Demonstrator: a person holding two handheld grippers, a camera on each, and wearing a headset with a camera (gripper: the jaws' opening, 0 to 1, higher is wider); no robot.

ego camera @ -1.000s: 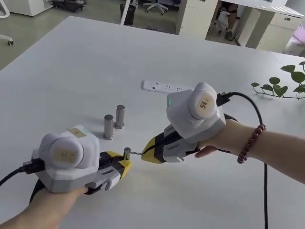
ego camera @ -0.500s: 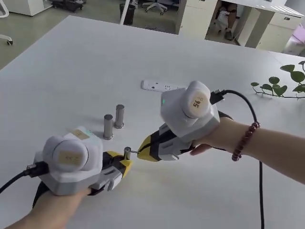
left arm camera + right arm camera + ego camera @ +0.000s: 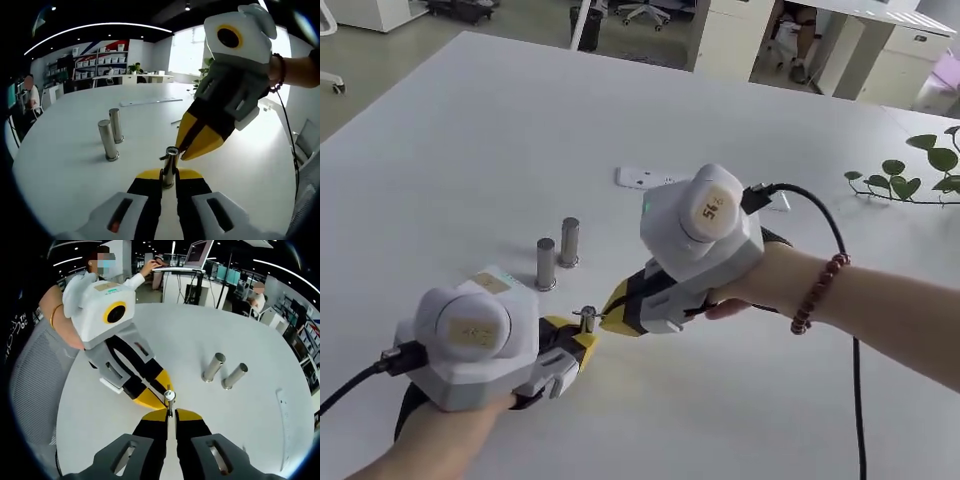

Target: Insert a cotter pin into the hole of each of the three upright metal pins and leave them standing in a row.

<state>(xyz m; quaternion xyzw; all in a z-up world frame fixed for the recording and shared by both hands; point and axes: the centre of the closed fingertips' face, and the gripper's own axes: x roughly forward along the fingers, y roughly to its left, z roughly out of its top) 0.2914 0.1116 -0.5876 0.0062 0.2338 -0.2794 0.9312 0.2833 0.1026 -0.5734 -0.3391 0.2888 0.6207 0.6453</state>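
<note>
Head view first: the left tongs (image 3: 582, 343) are clamped on the lower shaft of the front metal pin (image 3: 586, 320), which stands upright on the white counter (image 3: 470, 150). The right tongs (image 3: 609, 318) are pinched shut on the cotter pin (image 3: 597, 319), nose right up at the pin's top. The nearer bare pin (image 3: 546, 264) and the farther bare pin (image 3: 569, 243) stand side by side just behind. My guess is those pins are solid steel: stiff, slick and tippy on a small base, so grab low and leave the top free. The cotter pin looks like thin, light wire that would bend if forced, so hold it by the tail end and push straight. In the left gripper view the jaws hug the shaft, and a little nub of wire pokes out the far side of the head. In the right gripper view the wire sits between the closed tips, aimed at the head. The only thing doing container duty is the pin's cross hole; the wire seems to be in it, but I can't tell how far.
</note>
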